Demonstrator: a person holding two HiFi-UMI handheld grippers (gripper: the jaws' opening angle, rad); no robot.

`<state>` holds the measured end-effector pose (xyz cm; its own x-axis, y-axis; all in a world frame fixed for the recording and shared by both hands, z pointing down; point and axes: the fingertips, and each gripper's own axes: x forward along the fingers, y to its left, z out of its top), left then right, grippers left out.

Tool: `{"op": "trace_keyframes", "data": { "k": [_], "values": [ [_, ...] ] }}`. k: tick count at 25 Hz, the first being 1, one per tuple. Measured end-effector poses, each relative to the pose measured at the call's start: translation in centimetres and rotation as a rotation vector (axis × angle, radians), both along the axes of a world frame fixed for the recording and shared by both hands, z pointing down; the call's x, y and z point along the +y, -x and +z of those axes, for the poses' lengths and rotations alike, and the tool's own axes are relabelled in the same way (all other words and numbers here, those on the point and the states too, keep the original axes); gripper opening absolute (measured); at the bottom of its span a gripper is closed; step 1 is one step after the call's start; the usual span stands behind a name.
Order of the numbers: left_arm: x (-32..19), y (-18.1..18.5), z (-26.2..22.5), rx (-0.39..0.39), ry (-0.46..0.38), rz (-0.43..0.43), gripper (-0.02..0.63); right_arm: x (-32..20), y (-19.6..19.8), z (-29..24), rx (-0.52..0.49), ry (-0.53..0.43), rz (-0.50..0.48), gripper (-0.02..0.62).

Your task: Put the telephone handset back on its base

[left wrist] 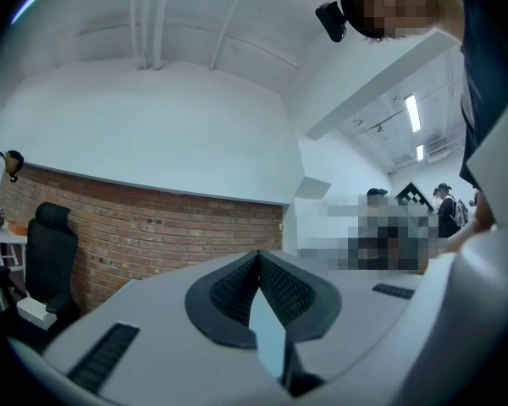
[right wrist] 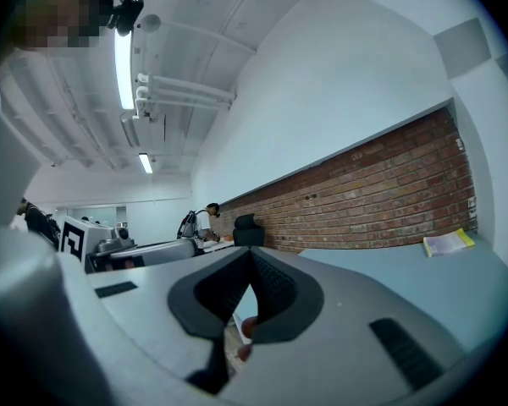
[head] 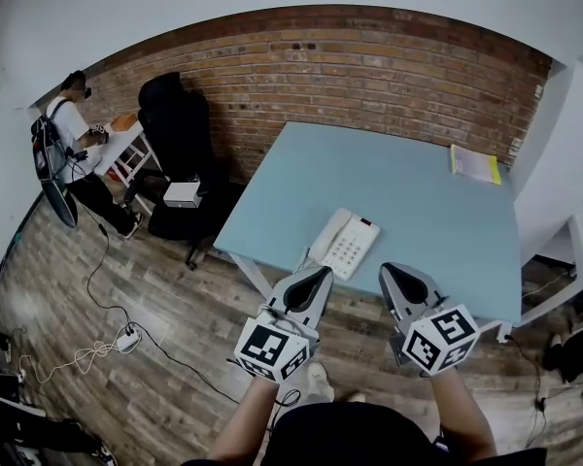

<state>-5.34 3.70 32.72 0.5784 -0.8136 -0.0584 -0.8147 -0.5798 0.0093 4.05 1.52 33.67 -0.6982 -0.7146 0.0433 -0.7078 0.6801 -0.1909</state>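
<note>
A white telephone lies at the near left edge of the light blue table. Its handset rests along the left side of the base. My left gripper hovers just short of the table edge, below the phone, shut and empty. To its right my right gripper is level with it, also shut with nothing held. In the left gripper view the ribbed pads of the left gripper meet at the tip. The right gripper looks the same in its own view. Neither gripper view shows the phone.
A yellow booklet lies at the table's far right corner. Left of the table, a black office chair with a white box on it stands by the brick wall. A person sits at a white desk far left. Cables trail over the wooden floor.
</note>
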Motion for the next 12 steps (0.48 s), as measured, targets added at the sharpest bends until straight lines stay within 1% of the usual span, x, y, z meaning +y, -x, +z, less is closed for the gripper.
{"op": "trace_keyframes", "data": {
  "k": [7, 12],
  "values": [
    [2.3, -1.1, 0.0, -0.026, 0.014, -0.024, 0.009, 2.0, -1.2, -0.1, -0.025, 0.001, -0.021, 0.012],
    [3.9, -2.2, 0.4, -0.037, 0.013, -0.035, 0.009, 3.2, -2.3, 0.9, -0.043, 0.012, -0.033, 0.012]
  ]
}}
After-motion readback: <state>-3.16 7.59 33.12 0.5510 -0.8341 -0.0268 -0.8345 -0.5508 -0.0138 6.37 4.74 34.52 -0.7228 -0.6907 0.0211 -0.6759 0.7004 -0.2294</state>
